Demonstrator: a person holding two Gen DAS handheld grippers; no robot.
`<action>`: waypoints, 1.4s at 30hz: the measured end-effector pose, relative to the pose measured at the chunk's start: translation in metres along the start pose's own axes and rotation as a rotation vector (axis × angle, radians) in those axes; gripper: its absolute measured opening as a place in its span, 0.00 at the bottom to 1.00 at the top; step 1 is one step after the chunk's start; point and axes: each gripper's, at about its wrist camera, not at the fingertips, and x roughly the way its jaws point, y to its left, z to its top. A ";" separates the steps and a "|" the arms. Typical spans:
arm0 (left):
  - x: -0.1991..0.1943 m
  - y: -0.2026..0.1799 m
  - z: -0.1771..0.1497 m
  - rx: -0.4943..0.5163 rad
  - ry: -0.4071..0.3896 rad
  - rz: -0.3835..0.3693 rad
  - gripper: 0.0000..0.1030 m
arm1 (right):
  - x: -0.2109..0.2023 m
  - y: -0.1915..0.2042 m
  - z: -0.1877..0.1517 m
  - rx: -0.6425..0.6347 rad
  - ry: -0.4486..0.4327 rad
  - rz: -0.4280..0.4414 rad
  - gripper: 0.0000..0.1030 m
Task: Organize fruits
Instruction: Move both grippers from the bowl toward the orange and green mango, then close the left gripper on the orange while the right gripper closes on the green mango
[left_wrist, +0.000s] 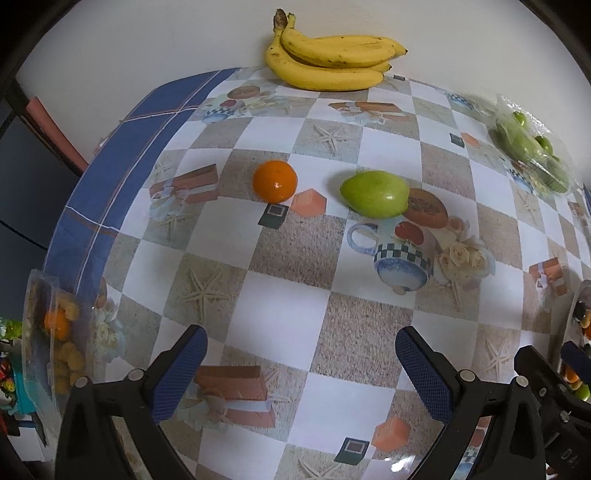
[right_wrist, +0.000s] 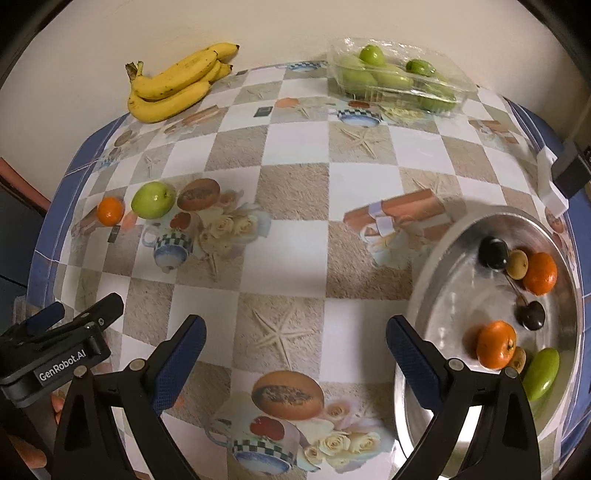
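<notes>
- Orange tangerine (left_wrist: 275, 181) sits at our twelve o'clock, green guava (left_wrist: 375, 193) just beside it at one.
- Our left gripper (left_wrist: 301, 365) and right gripper (right_wrist: 295, 356) both gape, empty.

A checkered printed tablecloth (right_wrist: 295, 192) with a blue border covers the tabletop. A plain pale wall (right_wrist: 280, 26) rises behind its far edge. A white-and-grey object (right_wrist: 554, 177) sits at the right edge.
</notes>
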 end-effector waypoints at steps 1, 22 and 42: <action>0.000 0.000 0.002 0.003 -0.005 -0.004 1.00 | 0.000 0.001 0.001 0.002 -0.003 0.001 0.95; -0.001 0.053 0.080 0.055 -0.043 -0.098 0.99 | 0.013 0.056 0.048 -0.053 -0.062 0.120 0.95; 0.049 0.070 0.106 -0.032 0.061 -0.213 0.88 | 0.056 0.131 0.083 -0.202 -0.037 0.113 0.95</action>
